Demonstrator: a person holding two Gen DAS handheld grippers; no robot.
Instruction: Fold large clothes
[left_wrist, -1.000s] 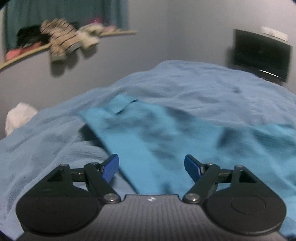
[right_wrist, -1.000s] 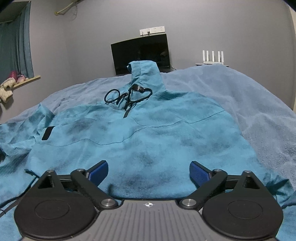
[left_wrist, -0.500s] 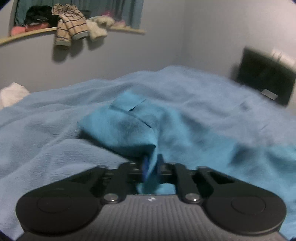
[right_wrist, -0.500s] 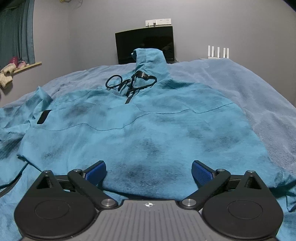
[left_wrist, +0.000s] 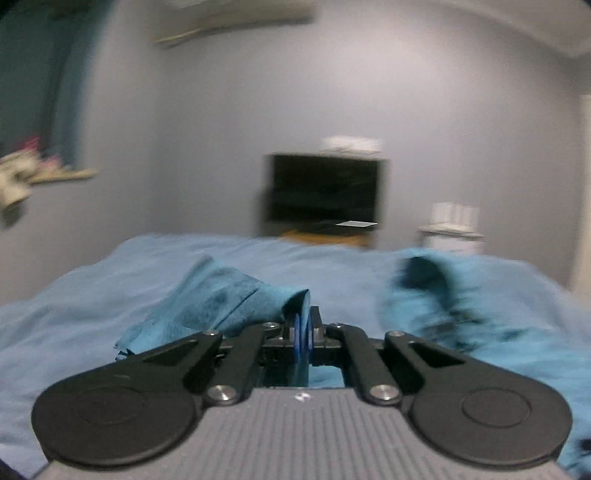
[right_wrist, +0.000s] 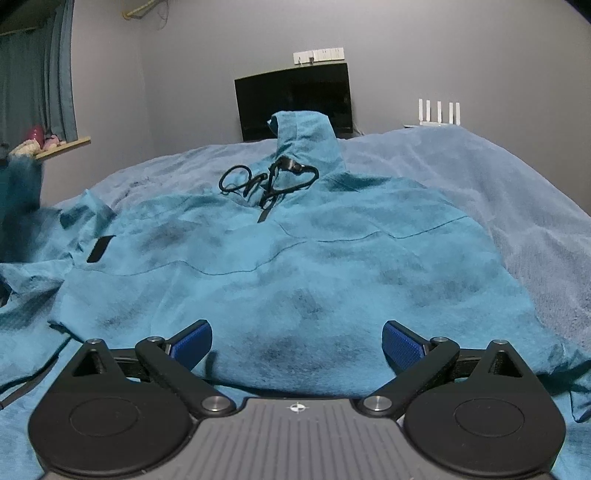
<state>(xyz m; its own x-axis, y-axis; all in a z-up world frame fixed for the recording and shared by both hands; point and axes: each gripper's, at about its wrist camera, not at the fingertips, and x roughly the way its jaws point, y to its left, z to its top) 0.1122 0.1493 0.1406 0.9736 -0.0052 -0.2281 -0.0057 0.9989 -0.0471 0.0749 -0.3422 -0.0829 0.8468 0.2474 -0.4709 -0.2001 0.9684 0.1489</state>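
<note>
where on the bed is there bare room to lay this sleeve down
Bare blanket runs right of the hoodie, toward the router, and behind its hood. The chest middle is crowded by the drawcord. The left gripper grips the sleeve.

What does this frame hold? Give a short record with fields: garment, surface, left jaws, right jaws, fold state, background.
garment: teal hoodie, front up, hood toward the far wall, black drawstring looped on the chest
surface: blue blanket
left jaws: left gripper shut on the sleeve, lifted off the blanket
right jaws: right gripper open, over the hem, holding nothing
fold state: body flat, no fold laid
background: dark screen, grey wall
</note>
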